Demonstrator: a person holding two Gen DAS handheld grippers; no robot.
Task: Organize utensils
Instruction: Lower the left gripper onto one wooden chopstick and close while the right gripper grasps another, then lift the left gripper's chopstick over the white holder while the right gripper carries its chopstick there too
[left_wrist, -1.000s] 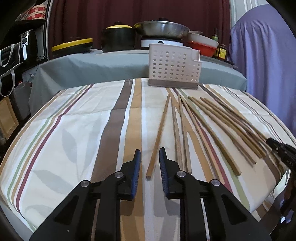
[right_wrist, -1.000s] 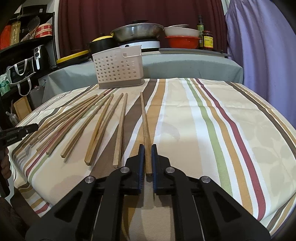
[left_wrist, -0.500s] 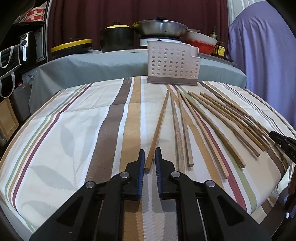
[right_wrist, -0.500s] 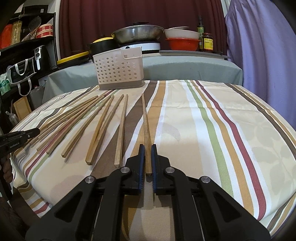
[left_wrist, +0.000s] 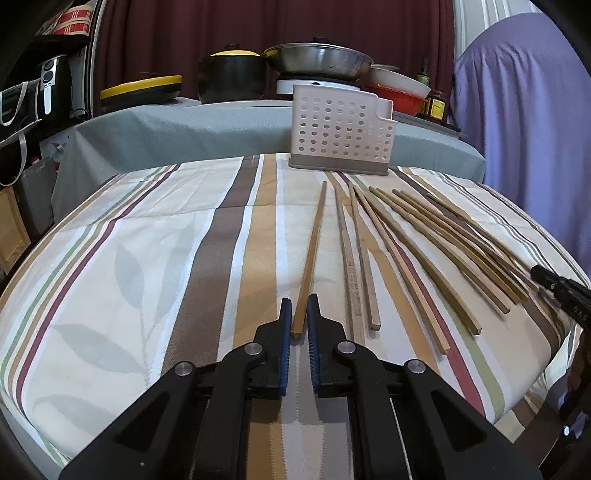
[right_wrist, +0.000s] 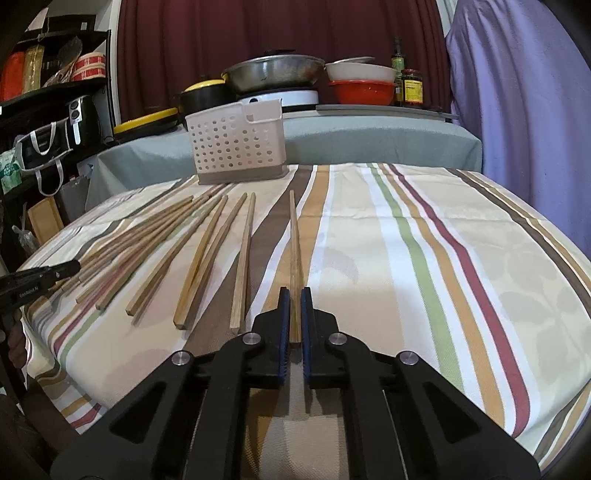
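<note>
Left gripper (left_wrist: 300, 314) newly clamped on chopstick (left_wrist: 312, 251)

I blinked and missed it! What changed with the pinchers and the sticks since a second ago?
The left gripper closed its blue fingers onto the near end of the leftmost chopstick, which had lain loose between them. The right gripper stayed clamped on the rightmost chopstick. The other chopsticks and white holder did not move.

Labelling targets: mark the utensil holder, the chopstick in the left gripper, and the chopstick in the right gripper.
utensil holder (left_wrist: 341, 134), left wrist view, perforated front wall.
left chopstick (left_wrist: 312, 251), left wrist view, mid-shaft.
right chopstick (right_wrist: 294, 243), right wrist view, mid-shaft.
</note>
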